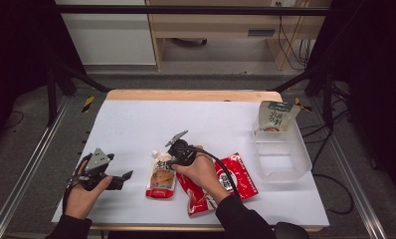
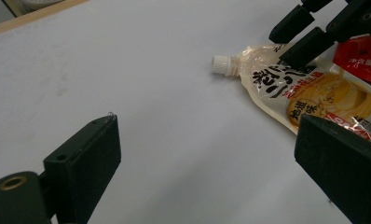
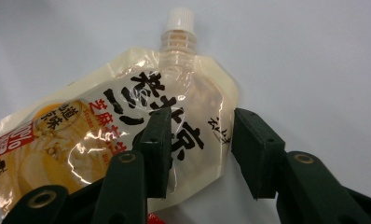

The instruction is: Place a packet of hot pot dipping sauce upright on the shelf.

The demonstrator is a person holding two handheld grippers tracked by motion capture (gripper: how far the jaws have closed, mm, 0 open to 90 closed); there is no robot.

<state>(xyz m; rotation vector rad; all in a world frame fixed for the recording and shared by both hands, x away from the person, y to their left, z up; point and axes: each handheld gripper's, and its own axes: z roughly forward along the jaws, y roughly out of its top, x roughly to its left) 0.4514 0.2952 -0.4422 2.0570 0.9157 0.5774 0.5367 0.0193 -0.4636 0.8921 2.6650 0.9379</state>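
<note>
Right under right gripper [image 3: 200, 154]: spouted pouch [image 3: 104, 135], cap pointing away, long axis front-to-back. Jaws partly apart, straddling its upper corner, probably not pinching yet. Left gripper [image 2: 207, 163] wide, further off.

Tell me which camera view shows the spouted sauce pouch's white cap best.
The right gripper view: the white cap stands close and sharp atop the spouted sauce pouch, ridged neck visible. The left gripper view shows the cap smaller, side-on. In the high view it is a tiny pale speck.
</note>
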